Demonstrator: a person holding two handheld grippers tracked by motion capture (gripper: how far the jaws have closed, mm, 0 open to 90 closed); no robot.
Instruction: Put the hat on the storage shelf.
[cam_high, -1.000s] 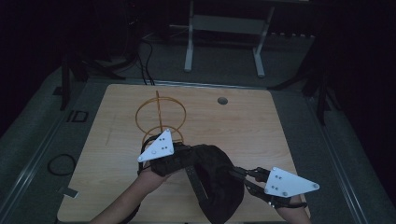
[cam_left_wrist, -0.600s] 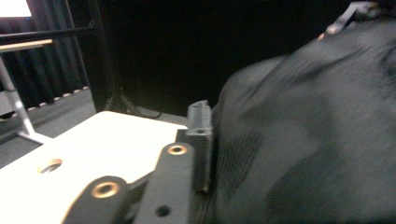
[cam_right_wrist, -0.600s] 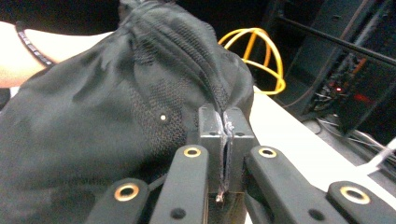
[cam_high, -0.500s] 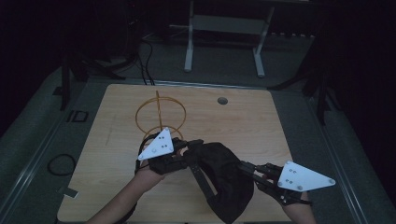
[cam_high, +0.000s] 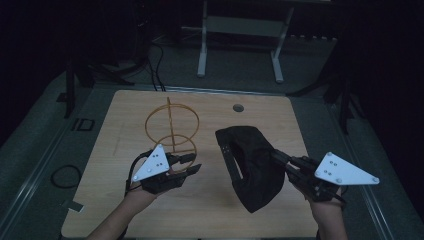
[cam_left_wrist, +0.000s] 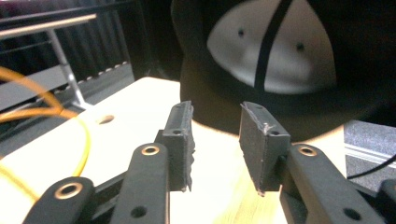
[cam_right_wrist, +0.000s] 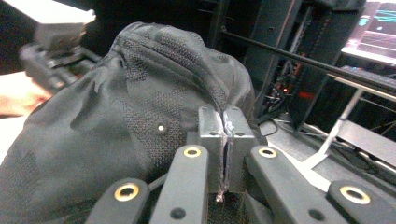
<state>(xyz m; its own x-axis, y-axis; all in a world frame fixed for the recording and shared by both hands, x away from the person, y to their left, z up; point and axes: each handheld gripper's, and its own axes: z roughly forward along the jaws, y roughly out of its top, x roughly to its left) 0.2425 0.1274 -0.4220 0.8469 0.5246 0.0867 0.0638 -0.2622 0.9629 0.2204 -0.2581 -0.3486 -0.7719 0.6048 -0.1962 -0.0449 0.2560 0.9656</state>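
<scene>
Black mesh-textured cap (cam_high: 252, 167) with pale inner panels, yellow-orange wire stand (cam_high: 171, 131), light wood-grain table (cam_high: 125, 112), black grippers topped by grey plates.

No writing, label, brand, number or sign can be read in any of the views; the black cap (cam_high: 252, 167) bears no legible mark; the bright screen (cam_right_wrist: 373, 32) at the upper right of the right gripper view shows coloured lines too blurred to read; the grey plates on the grippers carry only screw holes.
</scene>
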